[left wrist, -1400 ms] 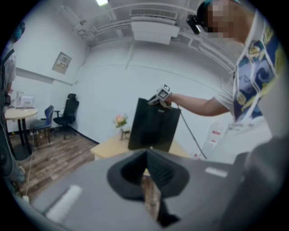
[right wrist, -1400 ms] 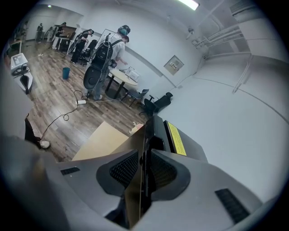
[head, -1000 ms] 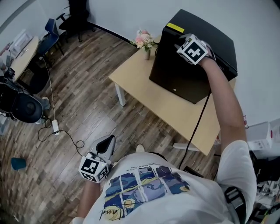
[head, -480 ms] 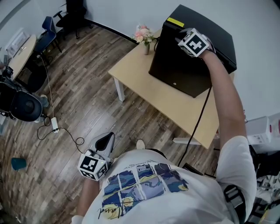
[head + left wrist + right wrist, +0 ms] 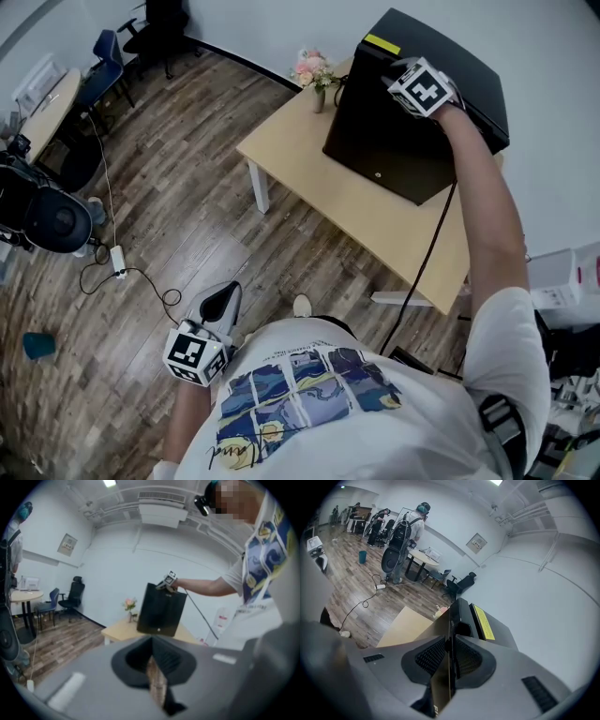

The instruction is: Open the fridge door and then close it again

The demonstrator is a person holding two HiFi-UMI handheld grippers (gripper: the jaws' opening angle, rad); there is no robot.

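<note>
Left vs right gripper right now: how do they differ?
Height: the right gripper is raised at the top of the fridge door; the left gripper hangs low over the wood floor.
Jaws: the right gripper clamps the door's edge; the left gripper's jaws are together on nothing.
Both carry a square-marker cube.

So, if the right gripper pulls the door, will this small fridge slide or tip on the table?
Probably it stays put: the fridge looks boxy and wide-based, sitting flat on the table. The right gripper clamps the door at its top edge, so a hard pull might rock it. The door looks stiff.
</note>
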